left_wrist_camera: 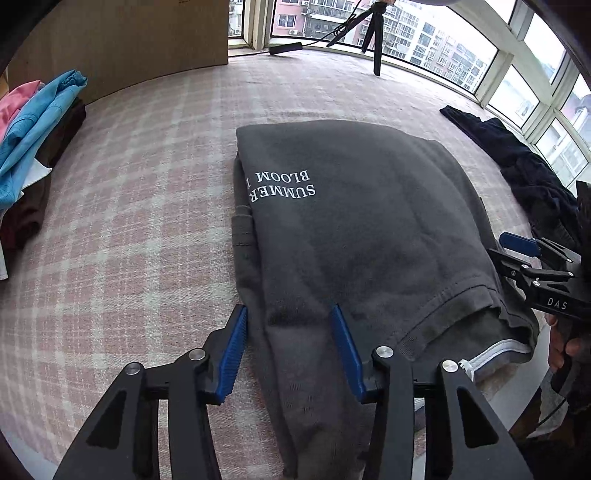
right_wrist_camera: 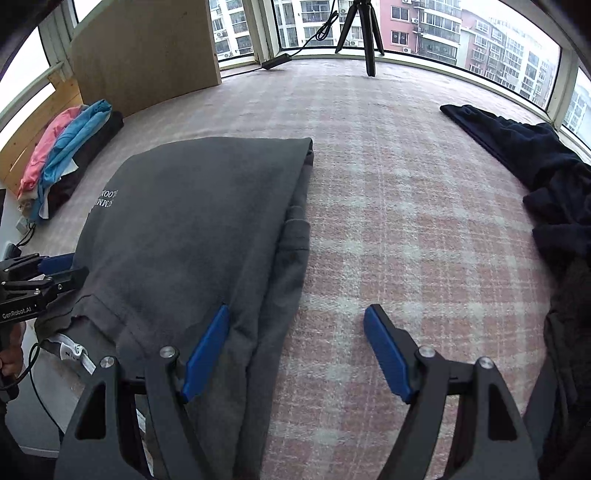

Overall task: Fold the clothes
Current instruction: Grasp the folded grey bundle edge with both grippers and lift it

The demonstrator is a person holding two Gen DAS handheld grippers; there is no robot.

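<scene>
A dark grey T-shirt (left_wrist_camera: 362,229) with white "SUMMER BLOOM" lettering lies folded on the pink plaid cloth (left_wrist_camera: 140,221). My left gripper (left_wrist_camera: 290,314) is open, its jaws straddling the shirt's near left edge. My right gripper (right_wrist_camera: 295,314) is open at the shirt's (right_wrist_camera: 199,221) near right edge, its left finger over the fabric, its right finger over the plaid cloth (right_wrist_camera: 406,221). Each gripper shows at the side of the other's view, the right one (left_wrist_camera: 524,254) in the left wrist view and the left one (right_wrist_camera: 48,269) in the right wrist view.
A stack of folded pink, blue and brown clothes (left_wrist_camera: 33,147) lies at the far left, also in the right wrist view (right_wrist_camera: 66,155). A dark navy heap of clothes (right_wrist_camera: 546,177) lies at the right. A tripod (right_wrist_camera: 364,33) and a cardboard box (right_wrist_camera: 147,55) stand by the windows.
</scene>
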